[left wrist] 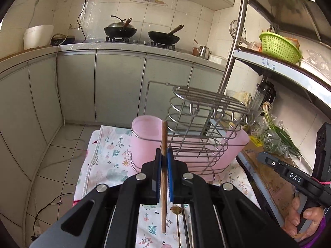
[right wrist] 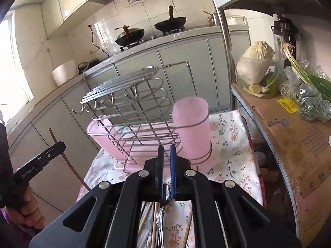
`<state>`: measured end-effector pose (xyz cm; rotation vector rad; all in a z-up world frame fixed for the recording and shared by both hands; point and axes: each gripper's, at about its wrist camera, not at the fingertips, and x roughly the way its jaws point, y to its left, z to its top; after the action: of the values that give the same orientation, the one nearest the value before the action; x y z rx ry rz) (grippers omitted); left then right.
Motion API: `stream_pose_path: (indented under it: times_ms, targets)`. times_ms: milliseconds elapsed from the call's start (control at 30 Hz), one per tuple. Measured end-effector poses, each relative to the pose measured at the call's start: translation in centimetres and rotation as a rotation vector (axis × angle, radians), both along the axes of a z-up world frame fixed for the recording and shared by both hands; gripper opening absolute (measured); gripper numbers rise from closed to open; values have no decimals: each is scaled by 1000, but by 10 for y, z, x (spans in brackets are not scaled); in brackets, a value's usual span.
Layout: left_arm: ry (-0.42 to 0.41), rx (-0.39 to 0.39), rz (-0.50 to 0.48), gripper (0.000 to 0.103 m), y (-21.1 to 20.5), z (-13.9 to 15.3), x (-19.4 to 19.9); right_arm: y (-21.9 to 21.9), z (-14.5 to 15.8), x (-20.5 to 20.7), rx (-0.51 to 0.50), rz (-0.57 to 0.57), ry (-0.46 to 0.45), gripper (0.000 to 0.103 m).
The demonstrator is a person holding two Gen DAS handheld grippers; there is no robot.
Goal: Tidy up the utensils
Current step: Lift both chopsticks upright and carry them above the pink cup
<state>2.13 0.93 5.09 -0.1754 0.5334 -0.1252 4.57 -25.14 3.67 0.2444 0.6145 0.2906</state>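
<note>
My left gripper [left wrist: 164, 155] has its fingers closed tight on a wooden chopstick [left wrist: 164, 186]. The stick stands nearly upright between the blue pads, its top poking out toward 12 o'clock and its lower end hanging toward 6 o'clock above the floral cloth [left wrist: 115, 157] on the tabletop. Just beyond, at 12 o'clock, sits the wire rack [left wrist: 202, 111] with its pink cup [left wrist: 144, 136].

My right gripper [right wrist: 166, 155] is pinched shut on a metal spoon [right wrist: 166, 193]; the bowl sits between the fingers and the handle trails down toward 6 o'clock. More chopsticks [right wrist: 154, 223] lie on the cloth beneath it.
</note>
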Motion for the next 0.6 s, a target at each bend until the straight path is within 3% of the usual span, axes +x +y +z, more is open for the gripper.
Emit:
stream_pose_path:
  times_ms: [167, 267, 333, 433, 533, 600]
  targets:
    - [-67, -15, 21, 5, 9, 23, -1, -11, 21, 3, 22, -10, -61, 6]
    - [-102, -20, 28, 5, 15, 36, -3, -17, 25, 8, 25, -30, -47, 6]
    - [-116, -28, 30, 5, 20, 41, -4, -20, 15, 15, 25, -23, 23, 6]
    - [-120, -34, 28, 5, 23, 44, -3, -21, -25, 36, 51, 4, 232, 13]
    - [-104, -38, 26, 5, 26, 41, -1, -14, -66, 51, 59, 34, 389, 31]
    - [-93, -44, 25, 5, 28, 38, 0, -8, -83, 56, 23, 26, 428, 37]
